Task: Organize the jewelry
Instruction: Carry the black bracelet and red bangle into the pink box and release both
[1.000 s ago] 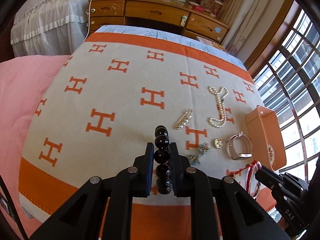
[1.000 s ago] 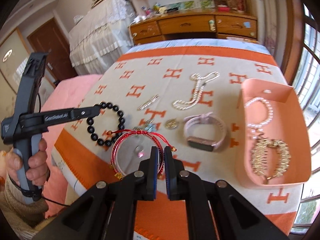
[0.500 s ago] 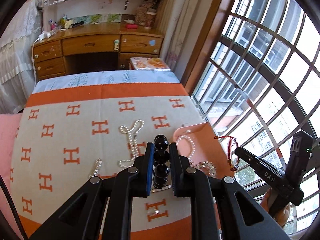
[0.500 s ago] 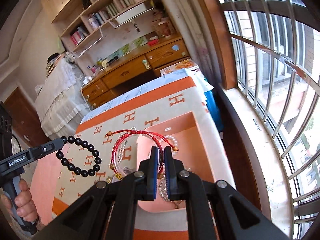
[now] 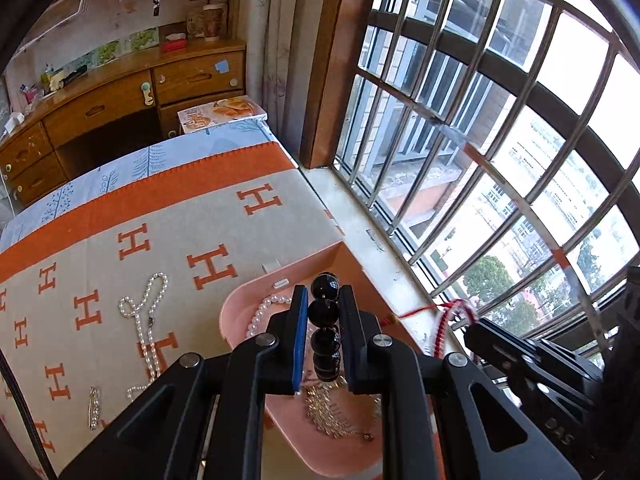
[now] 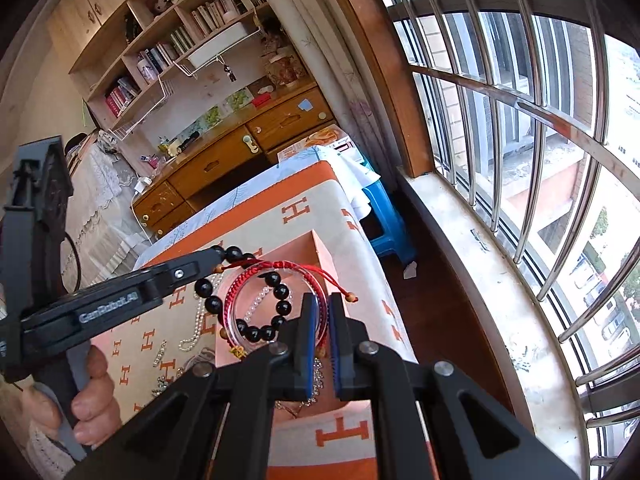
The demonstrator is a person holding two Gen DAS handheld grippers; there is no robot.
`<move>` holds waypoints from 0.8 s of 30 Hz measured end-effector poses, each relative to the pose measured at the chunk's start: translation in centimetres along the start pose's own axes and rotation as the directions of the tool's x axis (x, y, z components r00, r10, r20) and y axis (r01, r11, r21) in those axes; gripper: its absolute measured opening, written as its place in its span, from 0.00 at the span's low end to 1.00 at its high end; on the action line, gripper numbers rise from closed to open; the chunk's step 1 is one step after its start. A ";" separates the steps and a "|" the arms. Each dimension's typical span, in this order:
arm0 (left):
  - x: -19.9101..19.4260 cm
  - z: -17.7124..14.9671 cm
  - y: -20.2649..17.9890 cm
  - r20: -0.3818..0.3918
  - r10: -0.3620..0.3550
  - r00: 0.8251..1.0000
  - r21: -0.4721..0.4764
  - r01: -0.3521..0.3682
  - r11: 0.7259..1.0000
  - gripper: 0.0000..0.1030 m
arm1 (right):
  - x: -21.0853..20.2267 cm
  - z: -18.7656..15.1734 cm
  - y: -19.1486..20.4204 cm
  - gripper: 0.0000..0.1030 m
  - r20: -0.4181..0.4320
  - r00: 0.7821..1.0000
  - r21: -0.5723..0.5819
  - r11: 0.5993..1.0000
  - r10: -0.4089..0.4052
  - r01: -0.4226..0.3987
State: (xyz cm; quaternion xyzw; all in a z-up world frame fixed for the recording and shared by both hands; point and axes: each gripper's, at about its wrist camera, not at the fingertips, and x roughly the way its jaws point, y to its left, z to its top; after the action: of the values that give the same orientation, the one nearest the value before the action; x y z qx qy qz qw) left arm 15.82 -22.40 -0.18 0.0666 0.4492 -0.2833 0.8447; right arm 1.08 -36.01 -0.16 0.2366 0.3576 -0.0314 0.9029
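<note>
My left gripper [image 5: 323, 300] is shut on a black bead bracelet [image 5: 326, 332] and holds it over the pink tray [image 5: 236, 308]. The tray holds a pearl strand [image 5: 262, 312] and a gold chain piece [image 5: 336, 412]. My right gripper [image 6: 324, 308] is shut on a red cord bracelet [image 6: 276, 270], also above the pink tray [image 6: 340, 276]. The black bead bracelet [image 6: 280, 300] hangs from the left gripper [image 6: 218, 254] just behind the red one. A pearl necklace [image 5: 146, 320] and a small silver bar piece [image 5: 94, 406] lie on the blanket.
The orange and beige H-pattern blanket [image 5: 160, 220] covers the bed. A barred window [image 5: 480, 120] and its stone sill [image 6: 480, 280] run along the right. A wooden desk [image 5: 120, 92] stands at the far end. A blue stool [image 6: 386, 216] sits beside the bed.
Both grippers have swung right from the blanket's middle to over the pink tray, each carrying its bracelet. Both bracelets now hang close together above the tray.
</note>
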 end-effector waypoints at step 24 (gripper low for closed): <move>-2.2 -3.0 6.5 0.030 0.171 0.985 -0.080 -0.168 0.983 0.57 | 6.9 1.2 2.6 0.06 -0.138 0.990 -0.092 0.995 -0.038 0.026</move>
State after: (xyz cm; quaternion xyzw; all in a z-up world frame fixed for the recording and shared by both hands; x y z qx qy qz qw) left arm 16.22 -14.96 -1.13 0.0667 0.4369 -0.1942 0.8758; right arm 7.52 -33.45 -2.94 0.1914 0.4248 -0.0130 0.8847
